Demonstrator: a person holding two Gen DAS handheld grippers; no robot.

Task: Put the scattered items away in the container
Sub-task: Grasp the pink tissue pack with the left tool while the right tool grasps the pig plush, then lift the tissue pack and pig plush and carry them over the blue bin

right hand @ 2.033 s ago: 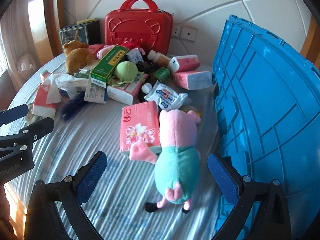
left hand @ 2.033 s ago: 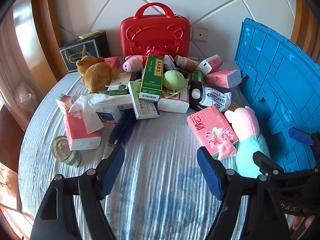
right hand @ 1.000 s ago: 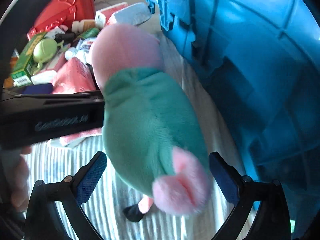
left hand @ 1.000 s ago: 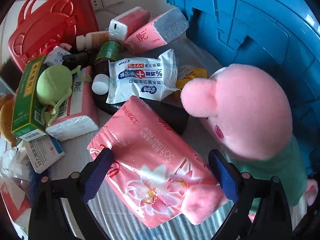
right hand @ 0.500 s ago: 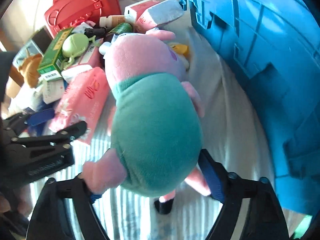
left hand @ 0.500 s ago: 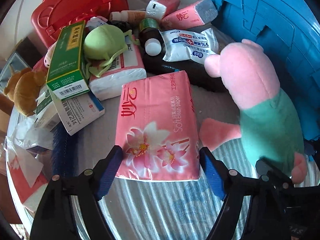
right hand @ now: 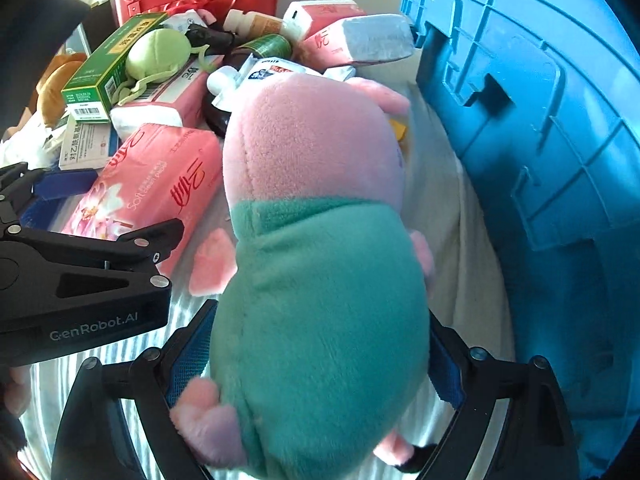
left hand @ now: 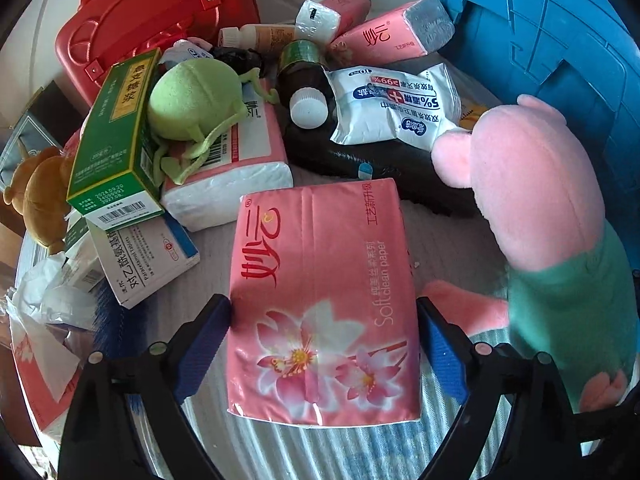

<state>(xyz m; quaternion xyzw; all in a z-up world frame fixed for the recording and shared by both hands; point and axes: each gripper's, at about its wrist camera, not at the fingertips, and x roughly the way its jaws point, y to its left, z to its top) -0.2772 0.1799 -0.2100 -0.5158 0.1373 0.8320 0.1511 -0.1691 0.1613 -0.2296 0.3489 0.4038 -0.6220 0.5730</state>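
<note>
Both grippers point steeply down at a striped cloth (left hand: 360,452). The left gripper (left hand: 324,340) straddles a pink tissue pack (left hand: 320,300), its blue pads at the pack's two long edges; its jaws are opening, and I cannot tell whether the pads touch the wrapper. The right gripper (right hand: 316,360) brackets the green body of a plush pig (right hand: 320,280), its jaws opening too, with the toy's sides right at the pads; whether they press is unclear. The pig has a pink head, pink arms and a teal-green body, and lies just beside the wall of the blue container (right hand: 540,120), which stands at the right. The flat pack, printed with pink blossoms, lies immediately left of the pig. Four pink tissue packs show in the left wrist view: this one, one under a green ball toy (left hand: 192,100), and two at the back. There are also one green box (left hand: 116,140), one white medicine box (left hand: 148,260), one wipes packet (left hand: 396,108), one brown bear (left hand: 36,196) and one red case (left hand: 152,16).
</note>
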